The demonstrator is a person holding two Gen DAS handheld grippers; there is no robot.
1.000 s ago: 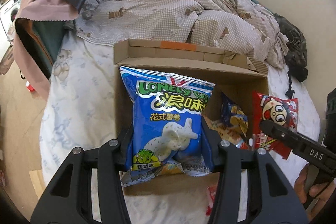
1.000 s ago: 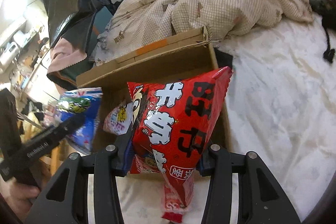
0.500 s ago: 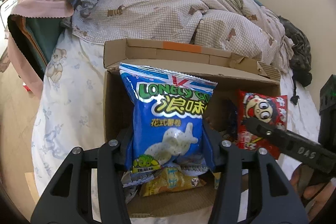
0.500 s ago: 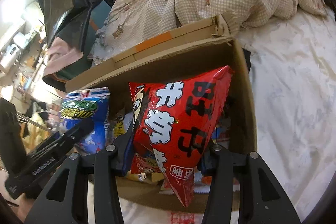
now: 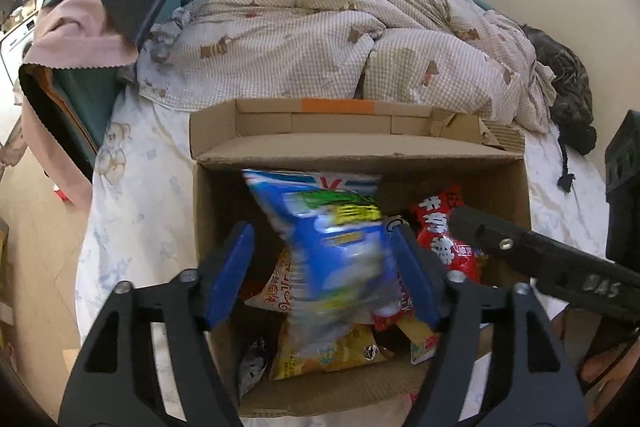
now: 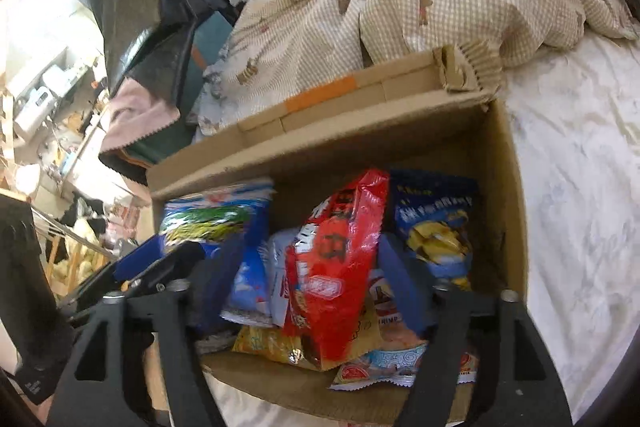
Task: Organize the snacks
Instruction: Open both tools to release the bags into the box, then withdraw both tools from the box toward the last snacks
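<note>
An open cardboard box (image 5: 224, 143) (image 6: 502, 187) stands on the bed, holding several snack bags. My left gripper (image 5: 322, 233) hangs over the box's left half, its jaws opening. The blue chip bag (image 5: 340, 247) (image 6: 216, 215) is blurred between them, and the blue pads (image 5: 230, 271) stand off it. My right gripper (image 6: 312, 259) hangs over the right half, its jaws opening too. The red snack bag (image 6: 336, 259) (image 5: 438, 227) stands loose between its pads among the other bags. The right gripper's finger (image 5: 520, 251) crosses the left wrist view.
A checked duvet (image 5: 320, 39) is heaped behind the box. White sheet (image 6: 580, 187) spreads to the right. Dark clothes and a pink cloth (image 5: 76, 43) hang at the left. A dark blue bag (image 6: 436, 227) leans on the box's right wall. A hand (image 5: 608, 367) holds the right gripper.
Both grippers have let go: the jaws spread apart, and the blue bag and the red bag have dropped lower into the box.
</note>
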